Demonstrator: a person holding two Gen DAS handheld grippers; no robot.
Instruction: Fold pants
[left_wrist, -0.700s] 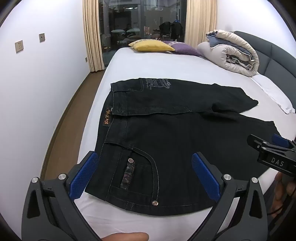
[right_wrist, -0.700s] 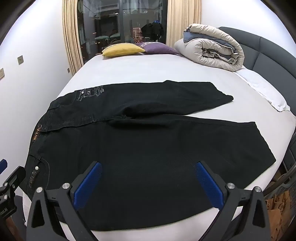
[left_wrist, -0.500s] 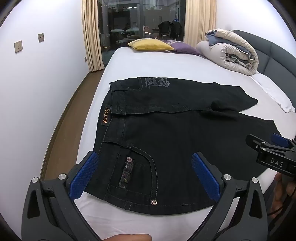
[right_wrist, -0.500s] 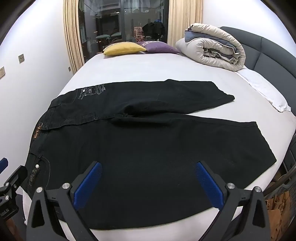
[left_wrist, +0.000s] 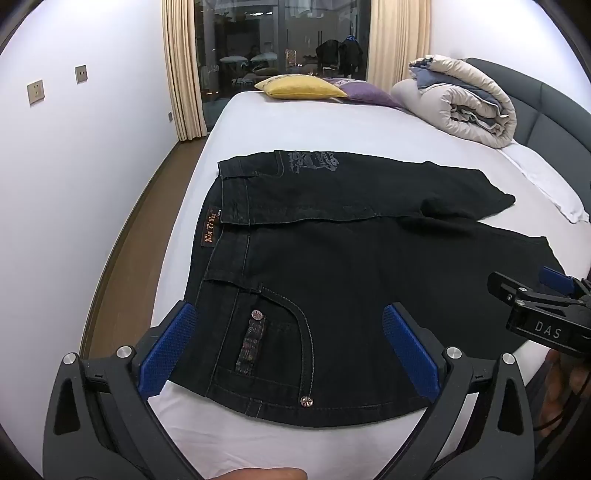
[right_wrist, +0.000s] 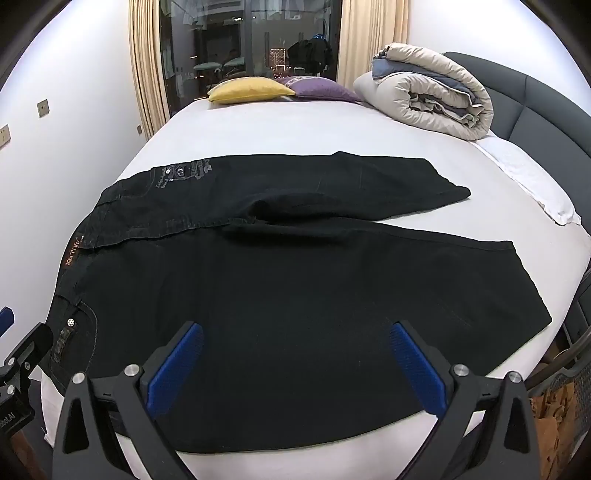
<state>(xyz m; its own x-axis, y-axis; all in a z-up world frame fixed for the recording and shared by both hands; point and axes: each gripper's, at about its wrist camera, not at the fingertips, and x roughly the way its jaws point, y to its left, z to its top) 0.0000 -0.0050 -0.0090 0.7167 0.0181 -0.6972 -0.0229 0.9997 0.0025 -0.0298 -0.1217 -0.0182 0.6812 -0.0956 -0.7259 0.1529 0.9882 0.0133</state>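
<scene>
Black jeans (left_wrist: 351, 266) lie flat on the white bed (left_wrist: 314, 125), waistband to the left, both legs spread to the right; they also show in the right wrist view (right_wrist: 295, 280). My left gripper (left_wrist: 291, 339) is open and empty, hovering above the front pocket near the bed's near edge. My right gripper (right_wrist: 295, 354) is open and empty above the near leg's lower edge. The right gripper's body shows at the right of the left wrist view (left_wrist: 539, 314).
A yellow cushion (right_wrist: 245, 88) and a purple cushion (right_wrist: 321, 88) lie at the far end of the bed. A rolled duvet (right_wrist: 428, 88) sits at the far right by the dark headboard (right_wrist: 546, 103). A white pillow (right_wrist: 532, 177) lies right. Wooden floor (left_wrist: 122, 258) runs along the left.
Both grippers have drifted slightly nearer to and lower over the jeans. Both stay open. The jeans have not moved.
</scene>
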